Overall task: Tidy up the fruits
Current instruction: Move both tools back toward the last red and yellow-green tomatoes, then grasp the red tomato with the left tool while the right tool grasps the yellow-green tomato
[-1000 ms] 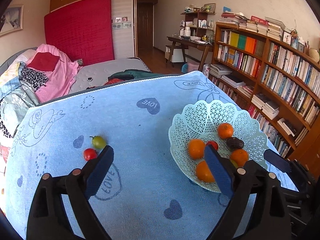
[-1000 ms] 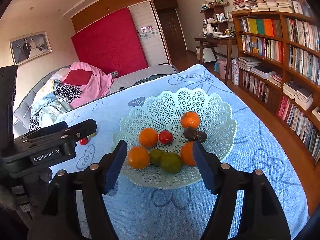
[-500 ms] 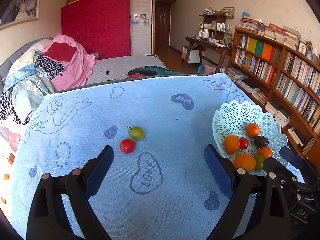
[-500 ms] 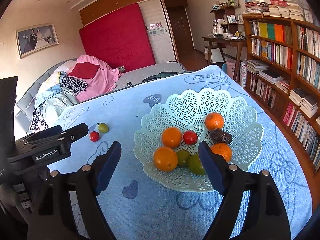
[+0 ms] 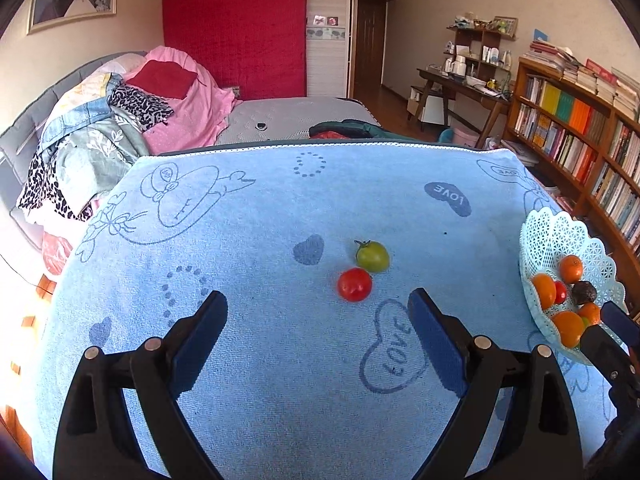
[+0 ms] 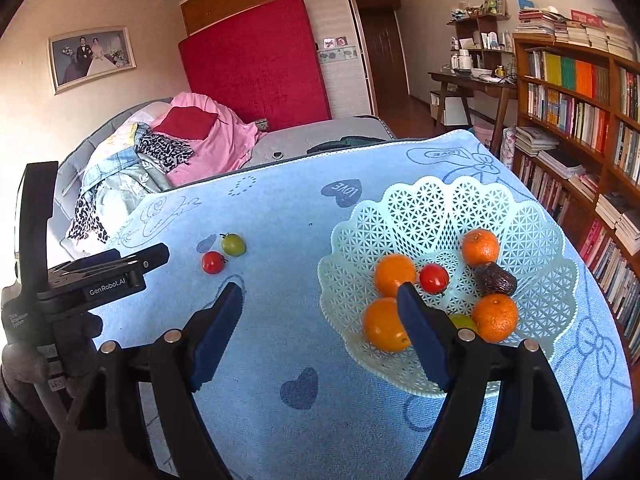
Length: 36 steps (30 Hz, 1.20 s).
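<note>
Left gripper (image 5: 318, 330) spread wide, empty, lined up short of the small red tomato (image 5: 354, 284) and green tomato (image 5: 373, 256) loose on the blue towel (image 5: 260, 220). Right gripper (image 6: 320, 308) also spread, empty, near the mint lattice plastic basket (image 6: 440, 216). Step, I'd say: approach for pickup. Next: advance, straddle the red one, close gently.

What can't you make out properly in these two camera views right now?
- Green fruit in the basket: right wrist view, mostly hidden behind the right gripper finger.
- Basket's near side: left wrist view, cut off by the right gripper's body.
- Book titles on the bookshelf: both views, too small.
</note>
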Each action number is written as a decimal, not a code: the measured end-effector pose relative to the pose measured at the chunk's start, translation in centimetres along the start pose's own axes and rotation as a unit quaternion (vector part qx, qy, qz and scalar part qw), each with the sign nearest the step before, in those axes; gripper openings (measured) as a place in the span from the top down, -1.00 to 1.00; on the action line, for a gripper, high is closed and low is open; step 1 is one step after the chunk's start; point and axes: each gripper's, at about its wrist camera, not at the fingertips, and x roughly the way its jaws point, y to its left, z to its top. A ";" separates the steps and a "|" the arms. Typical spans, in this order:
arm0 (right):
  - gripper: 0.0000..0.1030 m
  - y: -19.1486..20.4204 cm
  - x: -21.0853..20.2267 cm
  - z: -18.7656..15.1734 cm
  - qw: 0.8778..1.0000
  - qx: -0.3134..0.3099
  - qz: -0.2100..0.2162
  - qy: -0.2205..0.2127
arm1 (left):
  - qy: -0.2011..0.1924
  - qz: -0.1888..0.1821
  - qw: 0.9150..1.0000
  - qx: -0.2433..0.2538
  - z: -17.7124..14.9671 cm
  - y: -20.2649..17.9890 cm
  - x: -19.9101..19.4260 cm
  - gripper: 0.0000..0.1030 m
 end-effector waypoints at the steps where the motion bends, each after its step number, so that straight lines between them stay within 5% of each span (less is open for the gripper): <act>1: -0.57 0.2 0.2 0.0 1.000 -0.003 0.002 0.002 | 0.003 0.002 1.000 0.001 0.0 0.0 0.5 -0.76; 14: -0.57 1.4 2.9 -0.2 0.999 -0.025 0.017 0.024 | 0.033 -0.001 0.999 0.025 0.2 -1.1 5.9 -0.75; 25: -0.57 1.6 4.5 0.3 0.999 -0.031 0.018 0.030 | 0.066 -0.027 0.997 0.028 0.4 -2.0 9.4 -0.18; 33: -0.57 2.4 6.5 1.1 0.998 -0.043 0.010 0.033 | 0.066 -0.046 0.997 0.014 0.3 -1.2 9.7 0.43; 36: -0.57 2.9 7.3 1.6 0.998 -0.054 0.008 0.031 | 0.065 -0.048 0.997 0.002 0.2 -0.5 9.5 0.44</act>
